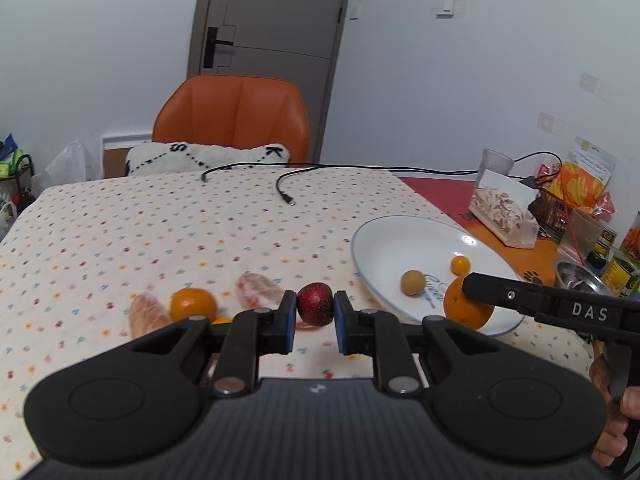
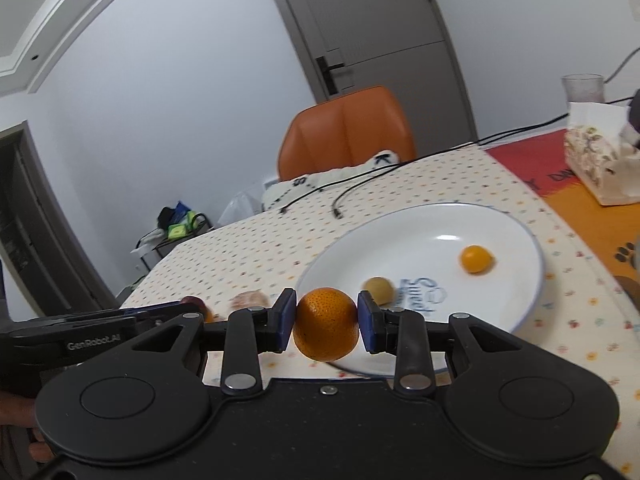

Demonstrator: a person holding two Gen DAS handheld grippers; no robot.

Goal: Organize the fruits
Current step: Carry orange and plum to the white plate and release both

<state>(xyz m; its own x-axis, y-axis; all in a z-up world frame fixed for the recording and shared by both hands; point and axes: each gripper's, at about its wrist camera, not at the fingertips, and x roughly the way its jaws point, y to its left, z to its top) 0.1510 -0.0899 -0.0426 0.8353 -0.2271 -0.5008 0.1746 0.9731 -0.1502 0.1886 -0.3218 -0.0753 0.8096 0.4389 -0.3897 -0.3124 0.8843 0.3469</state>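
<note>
Over the near rim of the white plate (image 2: 532, 248), the right gripper (image 2: 326, 322) pinches a firm, round orange (image 2: 326, 330) across its middle, while the left gripper (image 1: 315, 312) squeezes a smooth, likely slippery dark red fruit (image 1: 315, 304) above the dotted tablecloth (image 1: 160, 232).

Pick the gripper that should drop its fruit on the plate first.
Right. The right gripper already holds the orange over the white plate's near rim. The left gripper grips the dark red fruit above the tablecloth, short of it.
</note>
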